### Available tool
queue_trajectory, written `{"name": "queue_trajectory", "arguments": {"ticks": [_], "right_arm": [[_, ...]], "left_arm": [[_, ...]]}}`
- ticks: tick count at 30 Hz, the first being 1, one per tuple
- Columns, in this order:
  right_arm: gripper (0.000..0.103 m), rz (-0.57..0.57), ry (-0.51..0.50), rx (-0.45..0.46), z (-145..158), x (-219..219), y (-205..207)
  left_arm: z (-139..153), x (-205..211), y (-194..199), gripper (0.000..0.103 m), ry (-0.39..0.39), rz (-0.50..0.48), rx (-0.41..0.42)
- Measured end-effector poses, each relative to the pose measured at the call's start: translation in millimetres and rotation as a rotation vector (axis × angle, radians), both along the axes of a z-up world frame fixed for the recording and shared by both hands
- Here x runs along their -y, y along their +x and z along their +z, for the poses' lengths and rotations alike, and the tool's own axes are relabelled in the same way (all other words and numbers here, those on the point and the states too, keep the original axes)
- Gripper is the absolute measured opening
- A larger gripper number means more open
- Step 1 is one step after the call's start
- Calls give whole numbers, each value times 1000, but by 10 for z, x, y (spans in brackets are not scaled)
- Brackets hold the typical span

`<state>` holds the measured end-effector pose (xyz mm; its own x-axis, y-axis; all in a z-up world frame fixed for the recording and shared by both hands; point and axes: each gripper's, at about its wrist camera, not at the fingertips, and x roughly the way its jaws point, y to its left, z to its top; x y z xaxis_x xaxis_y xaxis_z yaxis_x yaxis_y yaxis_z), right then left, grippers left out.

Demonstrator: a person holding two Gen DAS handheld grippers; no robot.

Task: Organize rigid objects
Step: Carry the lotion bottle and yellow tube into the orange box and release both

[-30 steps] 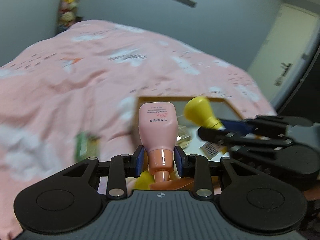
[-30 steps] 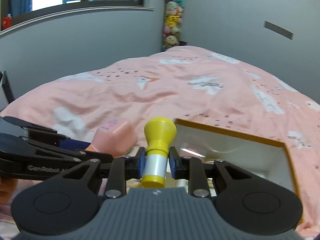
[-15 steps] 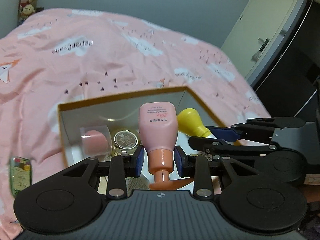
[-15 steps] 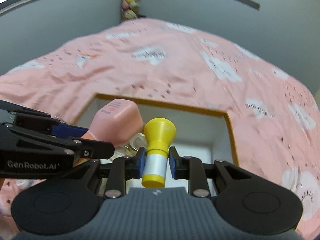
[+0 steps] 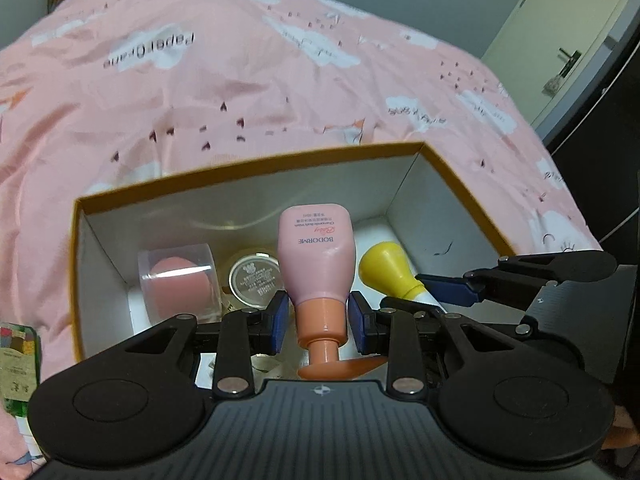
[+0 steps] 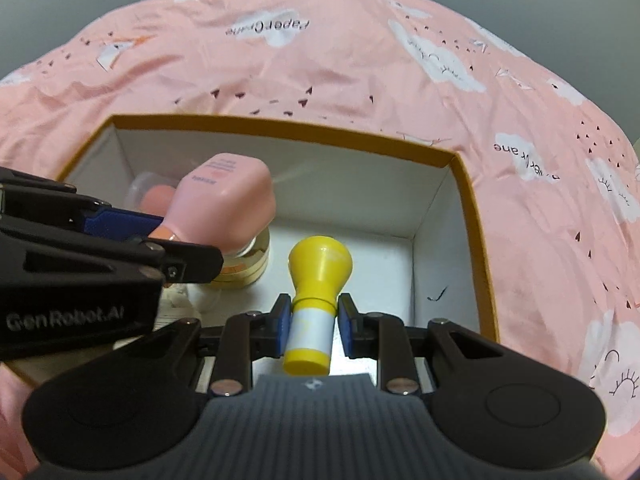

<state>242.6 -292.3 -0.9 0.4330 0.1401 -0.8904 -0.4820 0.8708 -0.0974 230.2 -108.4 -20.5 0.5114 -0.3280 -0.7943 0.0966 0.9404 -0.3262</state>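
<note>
My left gripper is shut on the orange neck of a pink pump bottle, held base-forward over an open cardboard box. In the right wrist view the same pink bottle hangs at the left, above the box. My right gripper is shut on a yellow bulb-topped bottle with a white label, also over the box's inside. That yellow bottle shows to the right of the pink one in the left wrist view.
Inside the box lie a clear case with a pink sponge and a round gold-rimmed jar. The box sits on a pink cloud-print duvet. A small green packet lies on the duvet left of the box. A door stands at the far right.
Both grippers have moved forward and tipped downward with their bottles, from beside the box to over its open inside. The box now fills the lower middle of both views.
</note>
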Motion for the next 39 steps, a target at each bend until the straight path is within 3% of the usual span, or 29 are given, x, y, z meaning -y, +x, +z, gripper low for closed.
{"name": "queue_trajectory", "arguments": {"ticks": [13,22,25,28,29,39], "right_arm": [[24,11,-23,-55,-251,-74,102],[24,28,-38,-57,-266,-106,78],[24,32,-39,-53,-264,-114,61],[32,29,-37,-56,-264,-108,52],[39,26,-33,-55,-258,-102,47],[64,10,-37,-9,-141,-60,-18]], "left_arm": [[-307,-60,158,36,-7,28,-112],[-349,-51,148,36,9,20,-129],[-327,-40,127,45,21,18,-120],[-308,-41,105,63,11,19,-104],[-307,-41,96,64,3,20,-99],[-168,-37,30,74,-15,29,-39]]}}
